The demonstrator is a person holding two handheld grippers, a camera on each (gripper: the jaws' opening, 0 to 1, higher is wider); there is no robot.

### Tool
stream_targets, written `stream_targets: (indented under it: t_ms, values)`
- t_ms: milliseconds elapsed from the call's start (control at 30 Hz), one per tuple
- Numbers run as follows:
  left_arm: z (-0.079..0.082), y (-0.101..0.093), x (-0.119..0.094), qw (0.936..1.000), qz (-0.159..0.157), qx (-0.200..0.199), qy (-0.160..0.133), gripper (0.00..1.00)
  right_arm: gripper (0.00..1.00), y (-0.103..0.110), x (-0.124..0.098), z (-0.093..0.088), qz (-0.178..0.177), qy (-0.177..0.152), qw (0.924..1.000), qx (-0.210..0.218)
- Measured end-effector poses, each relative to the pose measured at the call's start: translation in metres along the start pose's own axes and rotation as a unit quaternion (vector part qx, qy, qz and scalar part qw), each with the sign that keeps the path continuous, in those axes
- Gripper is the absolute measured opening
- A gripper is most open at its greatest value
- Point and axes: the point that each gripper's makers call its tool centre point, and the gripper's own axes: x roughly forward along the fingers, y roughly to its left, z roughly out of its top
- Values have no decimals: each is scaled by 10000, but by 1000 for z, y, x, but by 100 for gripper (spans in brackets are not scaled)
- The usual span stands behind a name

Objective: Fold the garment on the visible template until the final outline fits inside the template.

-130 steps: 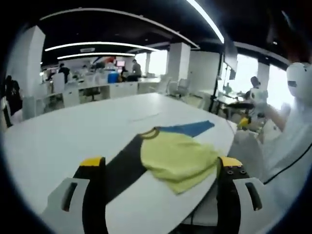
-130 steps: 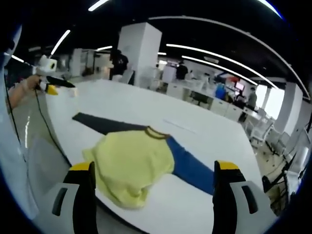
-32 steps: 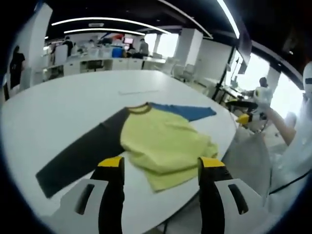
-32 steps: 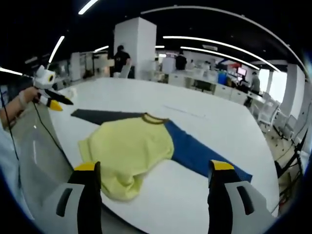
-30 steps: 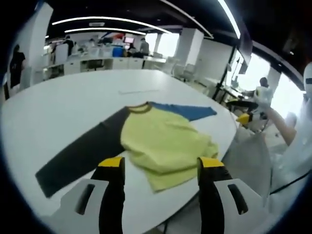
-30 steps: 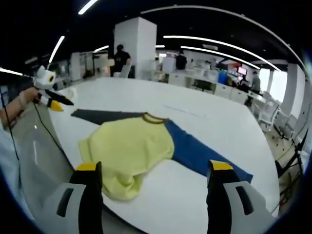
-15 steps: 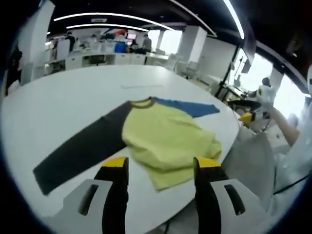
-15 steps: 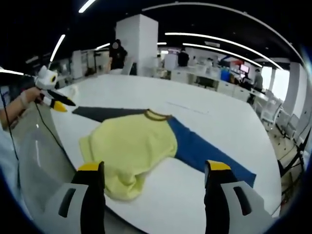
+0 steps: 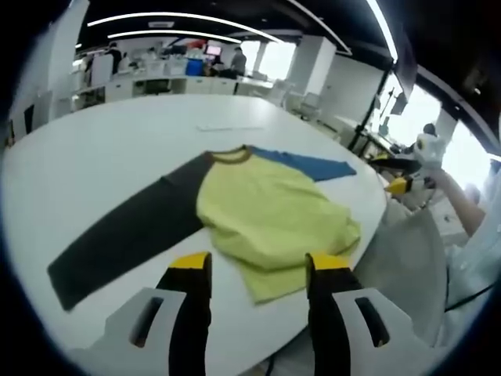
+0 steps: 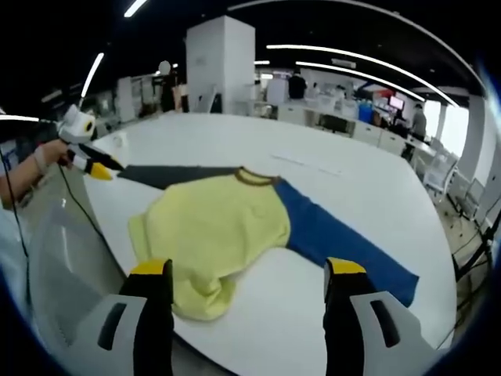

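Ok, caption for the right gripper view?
Open right gripper above a yellow shirt with dark and blue sleeves on a white table.

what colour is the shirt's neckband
The neckband is brown, clearest in the right gripper view.

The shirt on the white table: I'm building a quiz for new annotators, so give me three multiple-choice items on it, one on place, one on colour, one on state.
1. Where does the shirt lie on the table?
A. at the near edge
B. in the far corner
C. on the floor

2. What colours are its two sleeves?
A. both blue
B. one blue, one dark grey
C. both yellow

3. How do the sleeves lie?
A. folded over the body
B. rolled up
C. spread out flat

Answers:
1 A, the yellow hem reaches the table's near edge.
2 B, the blue sleeve and the dark grey sleeve run out to opposite sides.
3 C, both lie stretched out on the tabletop, not yet folded.
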Motion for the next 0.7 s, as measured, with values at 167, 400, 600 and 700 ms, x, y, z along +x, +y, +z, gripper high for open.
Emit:
stream_targets:
  t_ms: [167, 400, 600, 700]
  values:
    - [-3, 3, 6, 9999, -21, -62, 94, 41, 75, 1, 7, 0, 64, 67, 10000, -7]
    - [-8, 5, 15, 9997, -57, -89, 229, 39, 73, 2, 17, -4, 113, 168, 9998, -57]
    - [-13, 8, 24, 9993, -88, -94, 347, 38, 68, 5, 25, -11, 252, 345, 9991, -14]
    - [-15, 12, 28, 9992, -72, -128, 374, 38, 65, 7, 30, -13, 311, 395, 9987, 23]
